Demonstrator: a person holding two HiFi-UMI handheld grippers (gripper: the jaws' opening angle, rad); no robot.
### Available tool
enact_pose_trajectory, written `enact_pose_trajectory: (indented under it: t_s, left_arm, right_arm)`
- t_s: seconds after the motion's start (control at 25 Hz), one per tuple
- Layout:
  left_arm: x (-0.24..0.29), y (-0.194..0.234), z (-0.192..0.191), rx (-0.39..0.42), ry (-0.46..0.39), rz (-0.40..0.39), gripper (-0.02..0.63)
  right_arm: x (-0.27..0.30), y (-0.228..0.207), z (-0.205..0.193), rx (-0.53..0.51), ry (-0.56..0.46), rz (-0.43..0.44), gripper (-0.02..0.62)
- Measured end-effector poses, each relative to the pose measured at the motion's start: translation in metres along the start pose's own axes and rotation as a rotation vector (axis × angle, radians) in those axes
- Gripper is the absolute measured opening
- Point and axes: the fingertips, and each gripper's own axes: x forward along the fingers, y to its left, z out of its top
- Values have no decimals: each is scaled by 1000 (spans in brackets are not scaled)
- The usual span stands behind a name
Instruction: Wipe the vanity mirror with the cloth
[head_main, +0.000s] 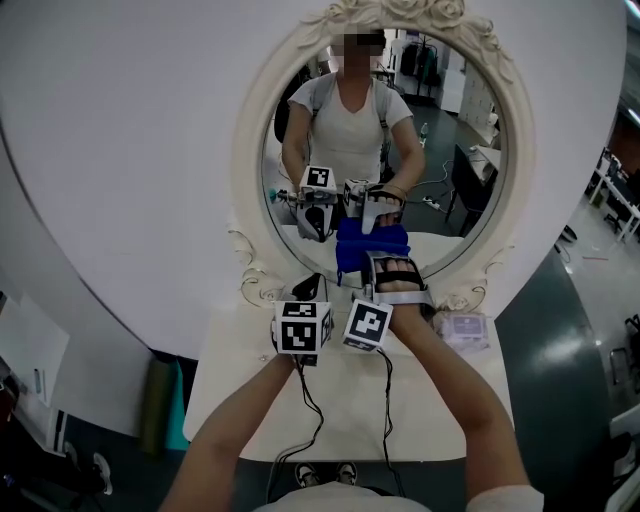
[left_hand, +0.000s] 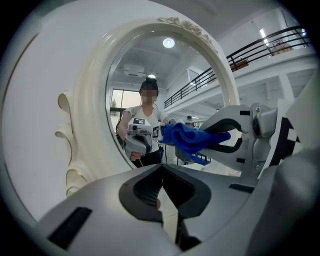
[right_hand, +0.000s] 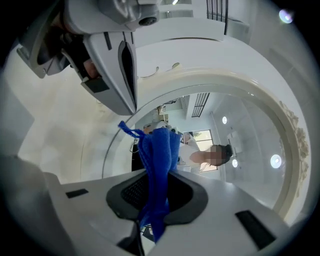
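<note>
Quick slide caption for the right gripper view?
Right gripper, jaws shut on blue cloth, facing the vanity mirror.

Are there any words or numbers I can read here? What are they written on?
No words or numbers can be read in any view.
Marker cubes: only black-and-white square patterns, not letters.
Small box on the table: any print is too small and blurred to read.

White vanity table (head_main: 350, 412) carries the oval mirror (head_main: 252, 150) — and a small clear box (head_main: 465, 328) beside it.
</note>
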Motion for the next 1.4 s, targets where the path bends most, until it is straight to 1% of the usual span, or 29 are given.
enact_pose_trajectory:
  t_s: [0.16, 0.32, 0.44, 0.52, 0.8, 0.96, 1.12, 1.24, 1.4]
  left_arm:
    - [1, 1, -22, -16, 16, 4, 11]
    - [0, 3, -45, -41, 37, 11, 11]
    - [-1, 3, -61, -15, 52, 12, 11]
    - [-1, 4, -70, -2, 61, 13, 11]
    - [-4, 1, -86, -21, 82, 9, 11]
    - [-7, 0, -91, -37, 85, 7, 11]
    - [-8, 2, -95, -42, 97, 11, 11]
    - [-9, 2, -90, -27, 93, 10, 11]
    - [-5, -1, -62, -6, 54, -1, 11]
  right_arm:
    - [8, 41, -7, -23, 21, 67, 75]
    - [11, 75, -8, 20, 26, 150, 75]
    - [13, 92, -9, 48, 31, 206, 74]
    - [15, 102, -11, 48, 32, 235, 75]
    - [19, 132, -13, 31, 32, 317, 75]
    - [21, 142, -14, 32, 34, 333, 74]
    - [21, 140, -13, 33, 33, 334, 74]
    - [17, 125, -15, 50, 20, 310, 74]
    - [9, 89, -20, 52, 6, 248, 75]
